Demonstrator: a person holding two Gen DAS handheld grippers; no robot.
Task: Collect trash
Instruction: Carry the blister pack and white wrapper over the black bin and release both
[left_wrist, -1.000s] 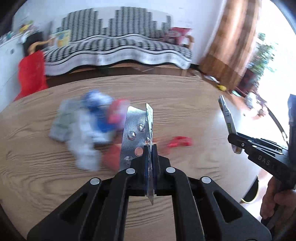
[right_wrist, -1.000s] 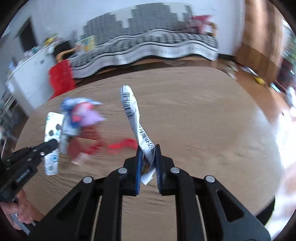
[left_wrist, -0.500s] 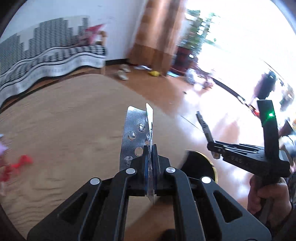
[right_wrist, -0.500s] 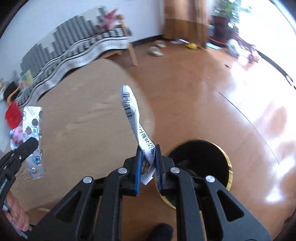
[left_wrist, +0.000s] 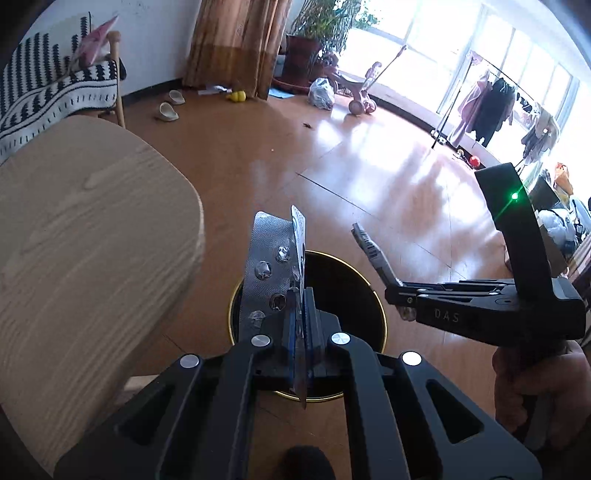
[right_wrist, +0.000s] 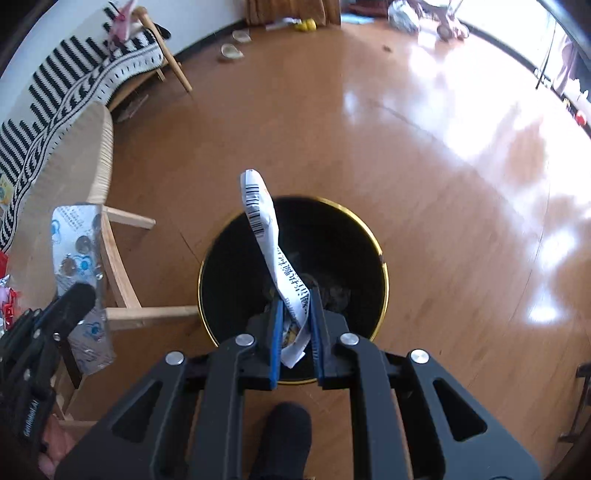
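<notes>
While both pieces of trash hang over the floor beside the desk, the chief risk is a miss at release. The left gripper has its fingers clenched on a silver blister pack, and in the right wrist view that pack sits off to the side of the black bin, over the desk's wooden leg frame rather than the opening; let go there, it would likely land on the floor. The right gripper has its fingers clenched on a white printed wrapper, which lies above the bin's mouth, so a drop looks safer. Being light and flat, though, either piece could flutter sideways or cling to a pad. The blister pack's long axis runs up and away from the fingers, slightly tilted. The wrapper's long axis also runs forward from the fingers, its barcode end leaning left over the bin's far rim.
</notes>
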